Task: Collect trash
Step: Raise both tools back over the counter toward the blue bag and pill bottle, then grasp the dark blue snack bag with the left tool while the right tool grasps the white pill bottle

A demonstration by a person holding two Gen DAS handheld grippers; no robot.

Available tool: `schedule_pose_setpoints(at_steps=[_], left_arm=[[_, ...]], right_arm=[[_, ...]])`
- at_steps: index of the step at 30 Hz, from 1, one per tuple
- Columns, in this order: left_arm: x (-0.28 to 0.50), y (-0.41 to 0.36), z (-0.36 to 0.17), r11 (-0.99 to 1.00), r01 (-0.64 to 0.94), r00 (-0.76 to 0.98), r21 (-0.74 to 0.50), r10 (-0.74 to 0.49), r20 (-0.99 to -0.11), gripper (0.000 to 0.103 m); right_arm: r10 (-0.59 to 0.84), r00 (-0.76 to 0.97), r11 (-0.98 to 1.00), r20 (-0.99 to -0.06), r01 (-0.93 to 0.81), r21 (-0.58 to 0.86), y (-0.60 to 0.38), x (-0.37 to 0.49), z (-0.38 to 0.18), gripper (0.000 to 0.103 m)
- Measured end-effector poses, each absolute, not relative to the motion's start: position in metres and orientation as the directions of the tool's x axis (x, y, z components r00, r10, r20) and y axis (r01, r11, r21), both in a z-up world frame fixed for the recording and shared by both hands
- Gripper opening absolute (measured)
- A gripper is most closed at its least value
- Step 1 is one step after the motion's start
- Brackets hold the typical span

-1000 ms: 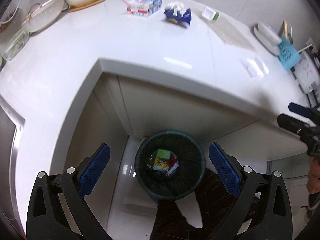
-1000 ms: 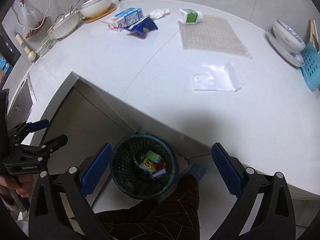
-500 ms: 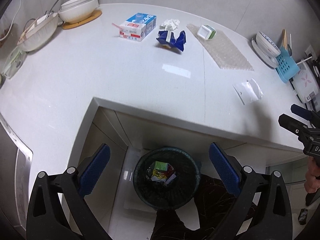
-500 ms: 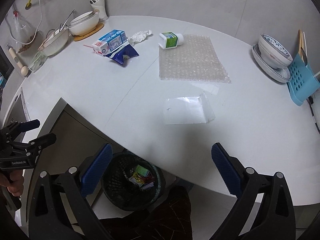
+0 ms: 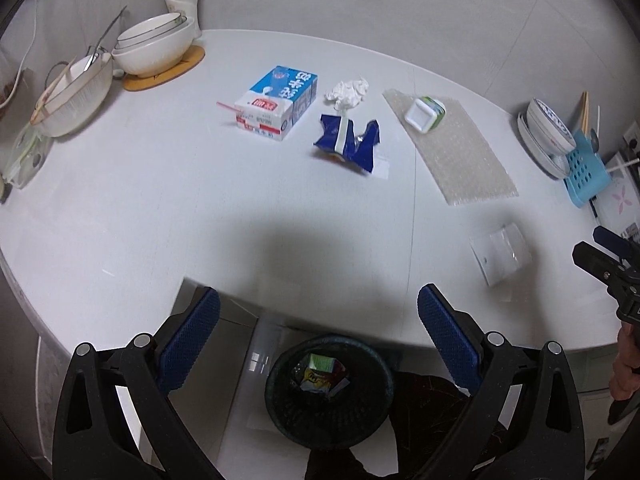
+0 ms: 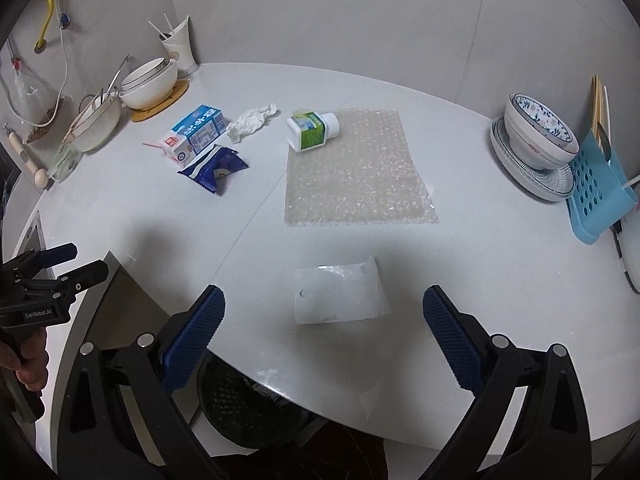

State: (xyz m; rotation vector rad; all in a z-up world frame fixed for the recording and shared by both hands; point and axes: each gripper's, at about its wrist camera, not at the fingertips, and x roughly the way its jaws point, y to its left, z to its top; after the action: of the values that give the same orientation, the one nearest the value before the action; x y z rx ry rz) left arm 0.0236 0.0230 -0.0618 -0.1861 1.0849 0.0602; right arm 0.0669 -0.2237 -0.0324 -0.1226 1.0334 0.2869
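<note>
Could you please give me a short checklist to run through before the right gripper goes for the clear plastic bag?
1. Right gripper open and empty: ok.
2. Clear plastic bag lies flat between and ahead of its fingers: ok.
3. Nothing resting on the bag: ok.
4. Left gripper open, away from the bag: ok.
5. Trash bin under the counter edge has room: ok.
6. Bag's edge can be pinched off the counter: cannot tell.

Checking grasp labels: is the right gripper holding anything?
No. The right gripper is open and empty above the clear bag on the counter.
</note>
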Motion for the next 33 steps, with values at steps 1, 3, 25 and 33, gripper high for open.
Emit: schedule_pose_setpoints(at_steps=[1, 3, 25, 33], left_arm=[[0.032, 0.023, -0.061, 0.983, -0.142, 0.469, -0.119, -0.039, -0.883, 0.097], [0.044, 0.023, -0.061, 0.983, -0.146, 0.469, -0.112, -0.03, -0.883, 0.097], [0.188, 0.01, -0.115, 0.98, -0.177, 0.395, -0.086, -0.009, -0.919, 0.097], [0.218, 0.008, -0.135, 0.979, -0.192, 0.364, -0.063, 0.011, -0.931, 0.097]], right_arm=[[0.179, 0.478, 0.956, -0.86, -0.291, 0.037, -0.225, 0.074, -0.031, 0.095], [0.174, 0.481, 0.956, -0.859, -0.292, 0.03, -0.225, 0.087, -0.029, 0.095], [0.292, 0.425, 0.879, -0.857, -0.472, 0.065, -0.18, 0.238, -0.084, 0.095], [0.293, 0.383, 0.845, -0.876, -0.533, 0.049, -0.16, 0.276, -0.11, 0.095]])
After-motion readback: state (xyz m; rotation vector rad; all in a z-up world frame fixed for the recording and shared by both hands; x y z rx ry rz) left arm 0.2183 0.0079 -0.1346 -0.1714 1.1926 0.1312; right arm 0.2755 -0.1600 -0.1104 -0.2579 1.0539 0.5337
